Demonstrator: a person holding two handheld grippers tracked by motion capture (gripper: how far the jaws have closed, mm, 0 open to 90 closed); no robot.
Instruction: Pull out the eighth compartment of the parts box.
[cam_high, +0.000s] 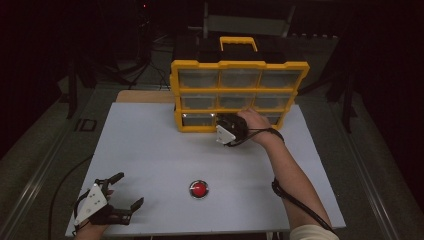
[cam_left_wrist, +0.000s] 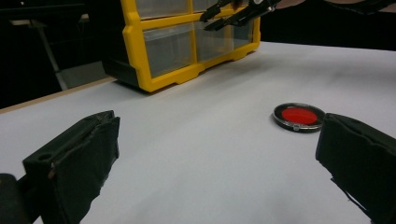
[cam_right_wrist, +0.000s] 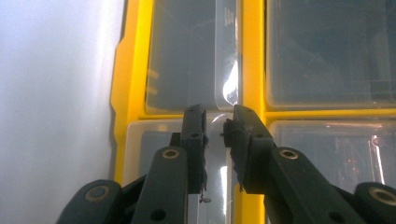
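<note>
White tabletop (cam_high: 150, 150), broad and bare around things. Yellow organizer (cam_high: 239, 95) with clear drawers, upright at far edge of tabletop. Right hand-held gripper (cam_right_wrist: 218, 122) at organizer's bottom row, jaws nearly closed around clear drawer handle (cam_right_wrist: 219, 154) of lower drawer, touching or just off, cannot tell. Left hand-held gripper (cam_high: 127, 190) well apart from organizer, near front edge, jaws spread wide, holding nothing. Red button (cam_high: 199, 189) in front of organizer.
</note>
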